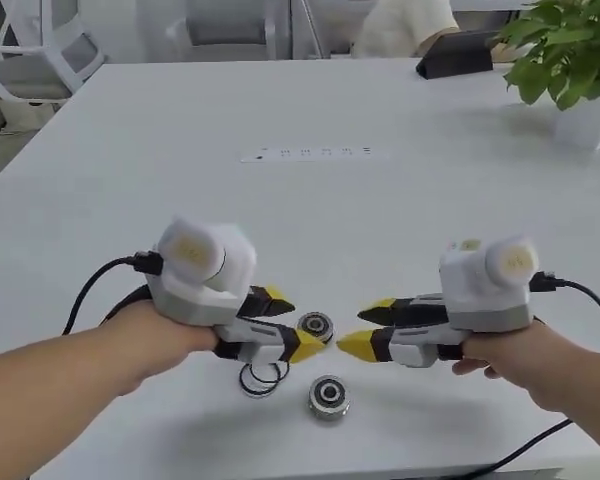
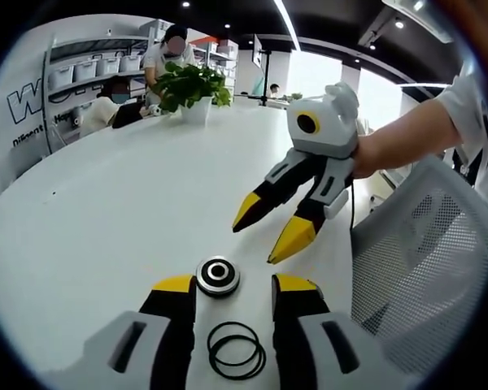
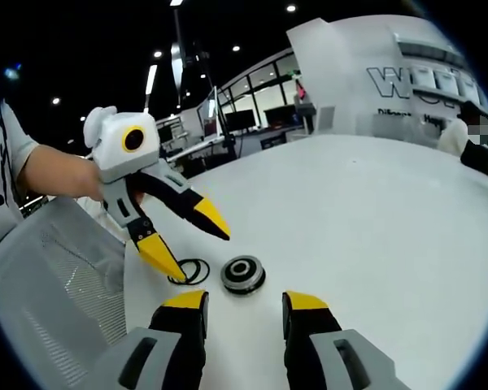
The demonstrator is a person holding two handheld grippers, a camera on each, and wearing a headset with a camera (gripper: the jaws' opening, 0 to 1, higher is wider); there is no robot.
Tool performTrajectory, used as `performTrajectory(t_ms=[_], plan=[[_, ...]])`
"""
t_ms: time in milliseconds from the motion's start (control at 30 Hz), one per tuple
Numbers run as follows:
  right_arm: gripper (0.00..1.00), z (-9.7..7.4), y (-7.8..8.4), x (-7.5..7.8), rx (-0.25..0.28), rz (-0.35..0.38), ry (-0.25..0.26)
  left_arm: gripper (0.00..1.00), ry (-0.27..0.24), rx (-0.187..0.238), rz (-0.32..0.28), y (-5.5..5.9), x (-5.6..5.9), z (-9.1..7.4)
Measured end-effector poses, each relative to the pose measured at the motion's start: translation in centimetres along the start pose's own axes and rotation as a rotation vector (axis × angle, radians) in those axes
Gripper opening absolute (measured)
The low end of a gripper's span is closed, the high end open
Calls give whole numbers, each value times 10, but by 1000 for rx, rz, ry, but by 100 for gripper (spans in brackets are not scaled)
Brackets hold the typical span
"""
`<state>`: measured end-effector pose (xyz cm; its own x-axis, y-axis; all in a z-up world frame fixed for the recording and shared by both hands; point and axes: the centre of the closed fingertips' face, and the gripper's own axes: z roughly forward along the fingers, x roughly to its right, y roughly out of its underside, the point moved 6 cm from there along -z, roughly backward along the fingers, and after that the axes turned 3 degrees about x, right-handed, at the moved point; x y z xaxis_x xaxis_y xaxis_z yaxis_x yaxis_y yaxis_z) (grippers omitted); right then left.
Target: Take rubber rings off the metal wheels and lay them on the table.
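A metal wheel [image 1: 315,326] with a dark rim lies flat on the white table [image 1: 280,200], between the two facing grippers. My left gripper [image 1: 302,322] is open, its yellow tips on either side of this wheel [image 2: 218,276]. Two loose black rubber rings [image 1: 262,378] lie overlapped on the table under it, and they are between the jaws [image 2: 236,349] in the left gripper view. My right gripper [image 1: 355,328] is open and empty, pointing at the wheel [image 3: 243,274] from the right. A second wheel [image 1: 328,395] rests nearer the front edge.
A potted plant [image 1: 565,50] and a black object [image 1: 460,52] stand at the far right of the table. A small white label strip [image 1: 315,153] lies mid-table. A mesh chair [image 2: 423,268] is beside the front edge. Cables [image 1: 90,290] trail from both grippers.
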<state>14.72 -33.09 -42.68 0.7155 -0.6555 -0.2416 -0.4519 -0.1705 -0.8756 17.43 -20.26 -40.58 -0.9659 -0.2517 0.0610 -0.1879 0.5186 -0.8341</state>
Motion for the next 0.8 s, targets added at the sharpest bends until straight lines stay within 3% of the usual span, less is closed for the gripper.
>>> performTrajectory(t_ms=[800], plan=[[35,-2,5,1,4,15,7,18,-14,-29,-14,4,-7,18]])
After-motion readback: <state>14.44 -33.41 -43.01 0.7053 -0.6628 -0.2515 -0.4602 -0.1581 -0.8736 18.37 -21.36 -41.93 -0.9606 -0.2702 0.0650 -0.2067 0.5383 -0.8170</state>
